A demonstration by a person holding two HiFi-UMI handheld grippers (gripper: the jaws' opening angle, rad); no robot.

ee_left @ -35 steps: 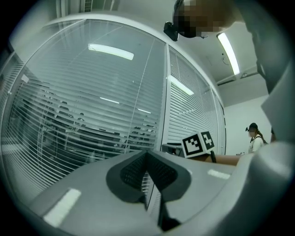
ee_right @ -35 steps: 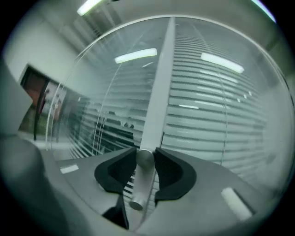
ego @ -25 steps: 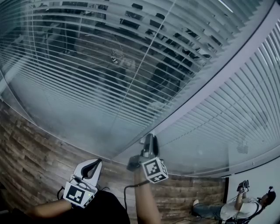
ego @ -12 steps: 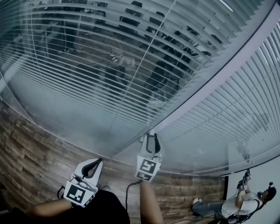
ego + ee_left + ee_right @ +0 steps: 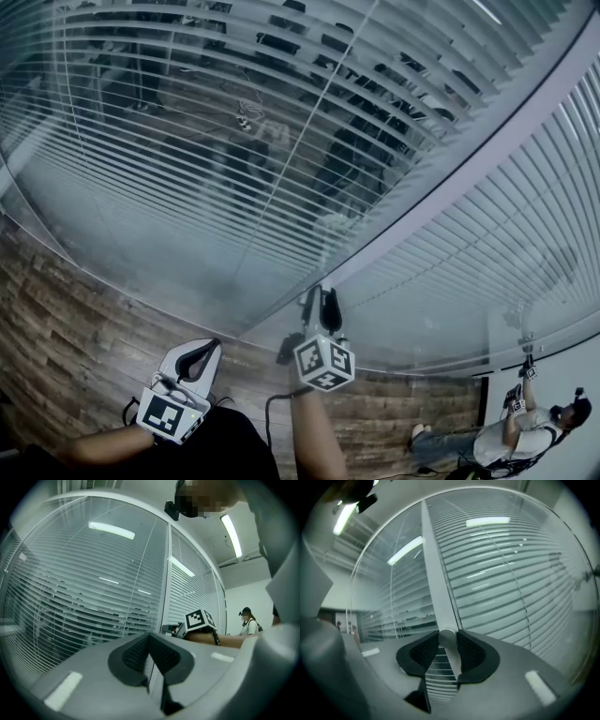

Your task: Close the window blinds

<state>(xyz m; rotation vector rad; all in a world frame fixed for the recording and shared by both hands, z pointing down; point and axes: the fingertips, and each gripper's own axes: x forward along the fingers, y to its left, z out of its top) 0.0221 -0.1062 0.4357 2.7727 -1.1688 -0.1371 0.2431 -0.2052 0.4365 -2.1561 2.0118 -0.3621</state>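
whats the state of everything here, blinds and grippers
left blind, slats open, see-through
right blind, slats nearly shut
knob, gripped in right gripper's jaws
right gripper, jaws just tightened on knob
left gripper, jaws shut, empty

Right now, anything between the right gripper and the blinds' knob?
Nothing visible. The right gripper already has the knob on the window frame between its jaws, which have just been closing on it.
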